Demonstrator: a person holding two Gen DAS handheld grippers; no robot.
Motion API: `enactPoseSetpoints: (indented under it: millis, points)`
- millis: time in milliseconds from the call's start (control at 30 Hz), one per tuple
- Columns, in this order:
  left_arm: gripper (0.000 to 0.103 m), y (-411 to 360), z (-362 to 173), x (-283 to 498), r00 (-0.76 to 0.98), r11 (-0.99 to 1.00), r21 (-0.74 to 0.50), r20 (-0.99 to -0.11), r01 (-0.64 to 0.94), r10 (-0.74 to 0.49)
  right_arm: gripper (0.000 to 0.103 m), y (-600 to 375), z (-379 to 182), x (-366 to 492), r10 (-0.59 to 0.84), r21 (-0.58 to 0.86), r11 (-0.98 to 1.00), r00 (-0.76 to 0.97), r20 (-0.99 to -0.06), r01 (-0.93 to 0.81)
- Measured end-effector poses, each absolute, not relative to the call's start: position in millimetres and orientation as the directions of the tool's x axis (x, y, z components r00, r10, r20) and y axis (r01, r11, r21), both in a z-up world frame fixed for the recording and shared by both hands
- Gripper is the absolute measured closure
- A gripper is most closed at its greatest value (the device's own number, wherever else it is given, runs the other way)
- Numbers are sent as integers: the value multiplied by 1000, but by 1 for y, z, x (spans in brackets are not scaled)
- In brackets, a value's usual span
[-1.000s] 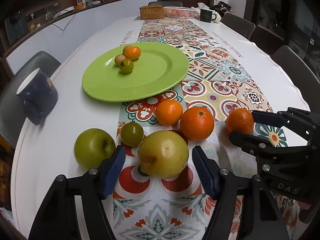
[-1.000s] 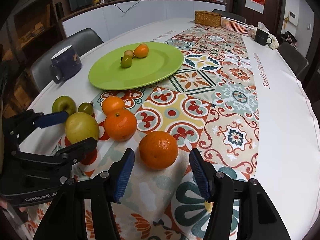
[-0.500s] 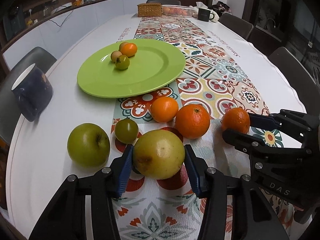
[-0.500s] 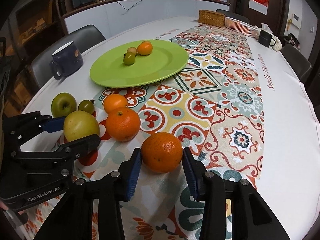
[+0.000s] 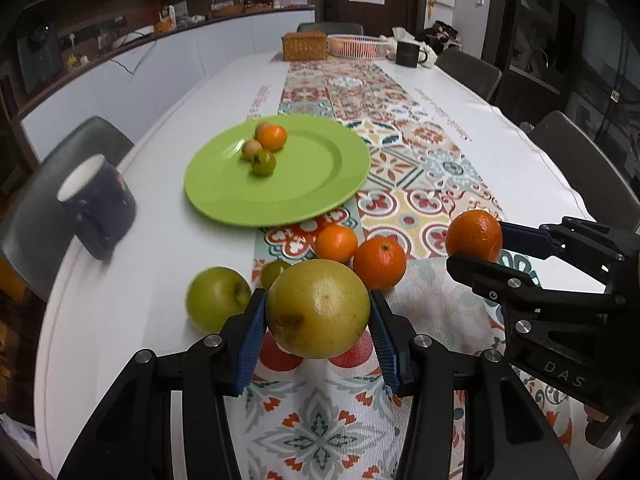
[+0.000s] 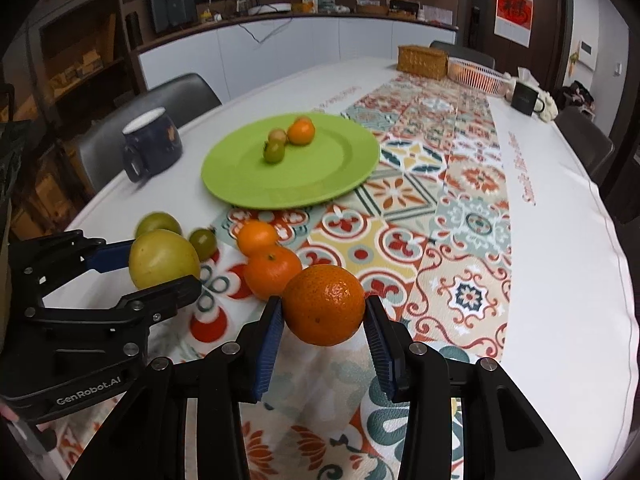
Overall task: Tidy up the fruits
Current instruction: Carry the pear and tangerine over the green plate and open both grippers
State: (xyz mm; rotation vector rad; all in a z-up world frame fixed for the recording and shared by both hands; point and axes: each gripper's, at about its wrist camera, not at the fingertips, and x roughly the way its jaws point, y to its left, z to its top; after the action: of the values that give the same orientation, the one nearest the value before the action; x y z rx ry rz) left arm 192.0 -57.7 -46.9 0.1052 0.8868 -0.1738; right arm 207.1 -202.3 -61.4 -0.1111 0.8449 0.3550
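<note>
My left gripper (image 5: 318,312) is shut on a large yellow-green apple (image 5: 318,309) and holds it above the table. My right gripper (image 6: 323,311) is shut on an orange (image 6: 323,310), also lifted; both show in each other's view (image 5: 474,241) (image 6: 164,258). A green plate (image 5: 312,184) (image 6: 336,176) ahead holds three small fruits (image 5: 265,148). On the patterned runner lie two oranges (image 5: 379,262) (image 5: 337,243), a small green fruit (image 5: 275,273) and a green apple (image 5: 216,298).
A dark blue mug (image 5: 98,204) (image 6: 150,142) stands left of the plate near the table edge. At the far end are a wicker box (image 5: 305,46), a white basket (image 5: 356,46) and a black mug (image 5: 408,53). Chairs line both sides.
Both grippers closed on their fruit and lifted: the left raised the yellow-green apple, the right raised the orange off the runner.
</note>
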Motion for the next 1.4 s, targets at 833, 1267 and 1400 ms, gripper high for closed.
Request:
enactPoseSetpoints:
  millis: [833, 1267, 1400]
  points:
    - [54, -18, 33, 210, 730, 980, 88, -680, 176, -70, 61, -174, 17, 222, 318, 59, 931, 717, -620, -361]
    - [54, -1, 22, 275, 700, 980, 71, -709, 186, -81, 61, -155, 15, 287, 299, 59, 935, 686, -663, -350]
    - [54, 1, 9, 295, 678, 979, 63, -731, 192, -86, 61, -150, 5, 307, 282, 50, 938, 668, -688, -344]
